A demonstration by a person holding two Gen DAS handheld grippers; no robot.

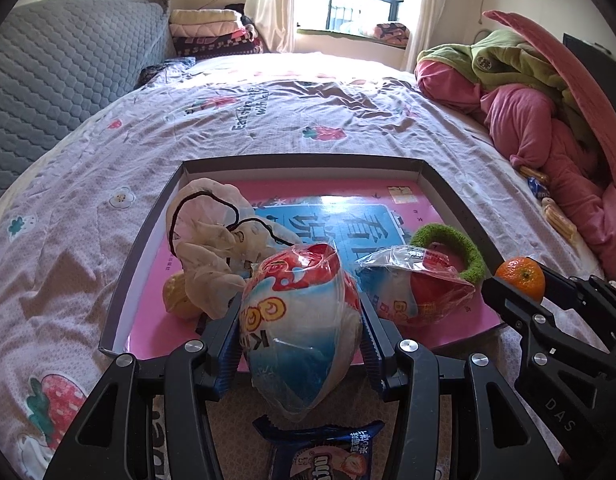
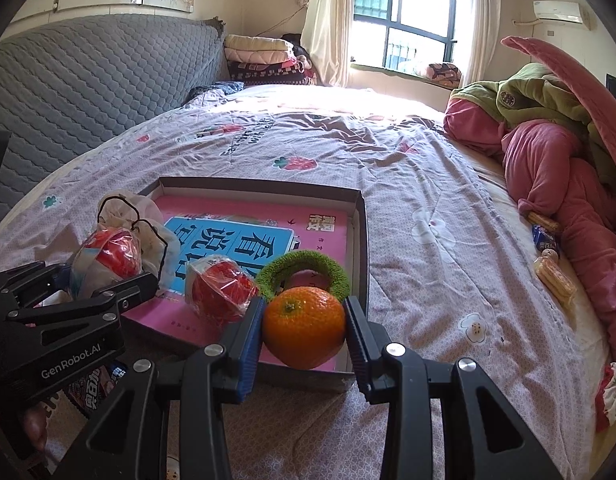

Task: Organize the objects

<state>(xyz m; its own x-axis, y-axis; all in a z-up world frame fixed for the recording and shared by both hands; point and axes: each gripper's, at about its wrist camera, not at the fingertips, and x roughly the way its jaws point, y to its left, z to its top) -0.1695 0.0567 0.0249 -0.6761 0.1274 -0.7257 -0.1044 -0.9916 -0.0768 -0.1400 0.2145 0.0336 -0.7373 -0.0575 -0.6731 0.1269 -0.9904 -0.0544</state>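
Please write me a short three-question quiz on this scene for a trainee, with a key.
1. True or false: the left gripper is shut on an orange.
2. Multiple choice: the green fuzzy ring lies (a) inside the shallow box, (b) on the grey headboard, (c) on the windowsill.
3. Fill in: the right gripper holds the ____ between its jaws.

Key:
1. False; it grips a wrapped snack bag.
2. (a).
3. Orange, above the near edge of the box, on the ring's side.
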